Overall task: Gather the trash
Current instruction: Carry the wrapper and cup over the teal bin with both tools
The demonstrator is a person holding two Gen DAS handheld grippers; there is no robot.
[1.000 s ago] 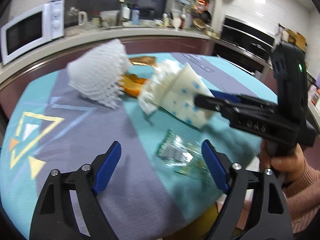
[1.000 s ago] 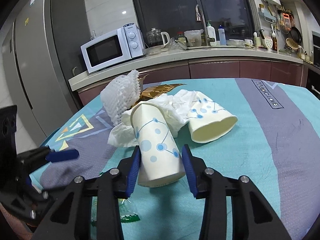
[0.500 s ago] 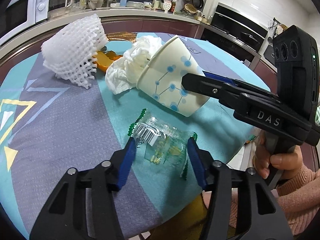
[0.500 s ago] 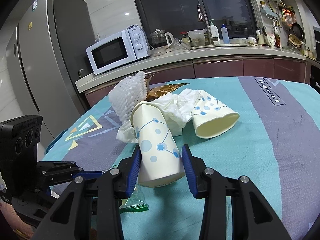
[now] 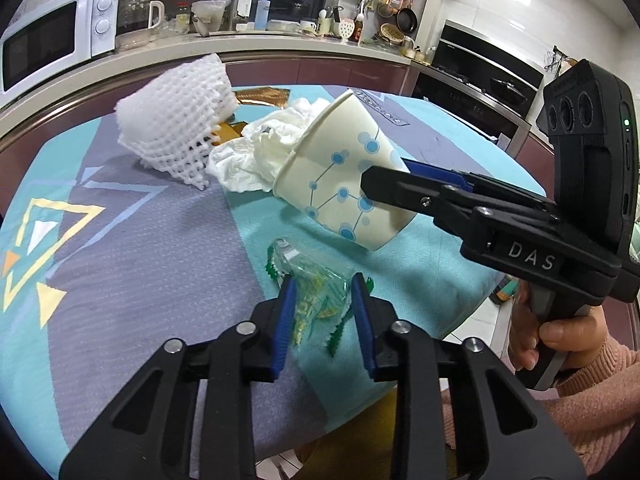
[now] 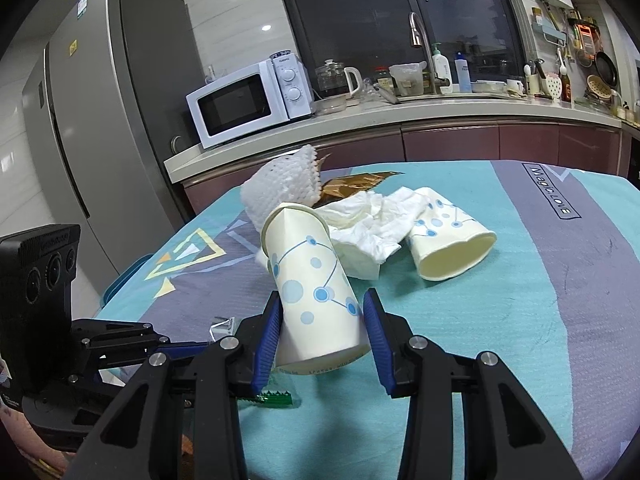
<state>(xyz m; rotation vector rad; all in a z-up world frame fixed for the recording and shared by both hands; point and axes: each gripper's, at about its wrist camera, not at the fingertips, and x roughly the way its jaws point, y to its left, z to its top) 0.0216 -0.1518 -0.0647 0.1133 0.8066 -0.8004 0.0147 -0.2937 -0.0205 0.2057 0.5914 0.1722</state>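
A clear plastic wrapper [image 5: 316, 284] with green saw-tooth edges lies crumpled near the table's front edge. My left gripper [image 5: 324, 292] is closing on it, and the blue pads press its sides. A white paper cup [image 6: 316, 296] with blue dots is held tilted above the cloth, with my right gripper [image 6: 322, 322] shut on its lower half. From the left wrist view that cup [image 5: 340, 184] hangs just beyond the wrapper, with the right gripper [image 5: 396, 178] coming in from the right. A green strip of the wrapper [image 6: 276, 398] shows under the cup.
A white foam net [image 5: 176, 124], crumpled tissue [image 5: 256, 156], a gold wrapper [image 5: 260, 96] and a second dotted cup [image 6: 448, 240] on its side lie mid-table. The teal and purple tablecloth [image 5: 140, 260] ends just below my grippers. A hand in a pink sleeve [image 5: 560, 344] holds the right gripper.
My left gripper came down over the wrapper and its jaws went from wide apart to narrow around it, crumpling it. The right gripper kept still with the cup.
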